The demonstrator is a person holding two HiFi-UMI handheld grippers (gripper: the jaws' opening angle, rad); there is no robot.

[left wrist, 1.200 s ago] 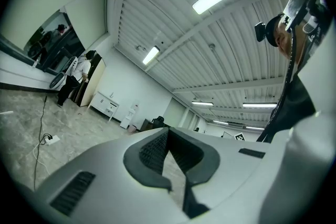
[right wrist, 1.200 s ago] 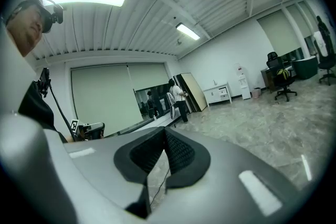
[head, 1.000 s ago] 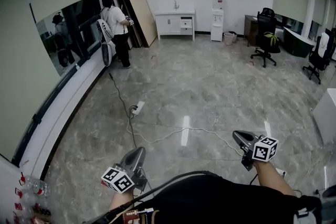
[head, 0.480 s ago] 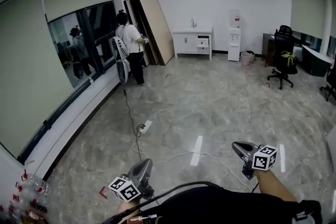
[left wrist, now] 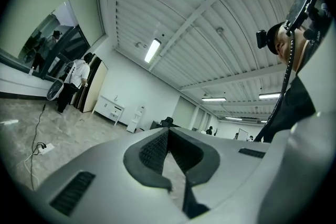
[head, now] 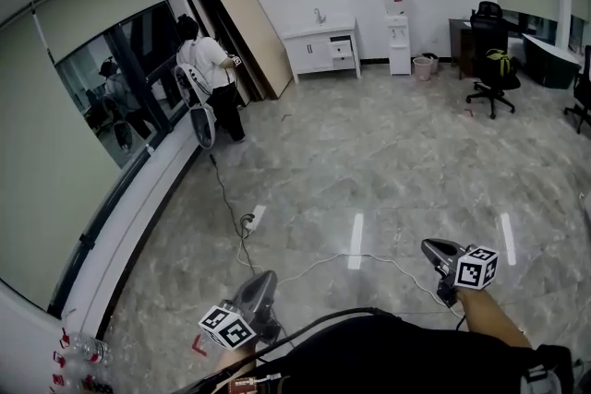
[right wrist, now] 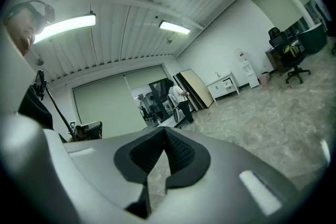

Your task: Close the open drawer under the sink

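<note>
The marble floor [head: 388, 161] in front of the sink cabinet [head: 319, 53] lies open, a wide stretch to pass. Just left of the cabinet lean tall boards [head: 247, 30], and a person [head: 211, 74] stands further left. Just right of it is a water dispenser [head: 398, 30]. Well short of the cabinet, leftward, lie a cable [head: 226, 203] and a power strip [head: 252, 218].

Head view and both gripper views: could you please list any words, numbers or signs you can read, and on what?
No text is readable in any view.
Left tool and right tool: their cubes carry black-and-white square patterns, no letters.
Water dispenser: coloured patch near the top, too blurred to read.
</note>
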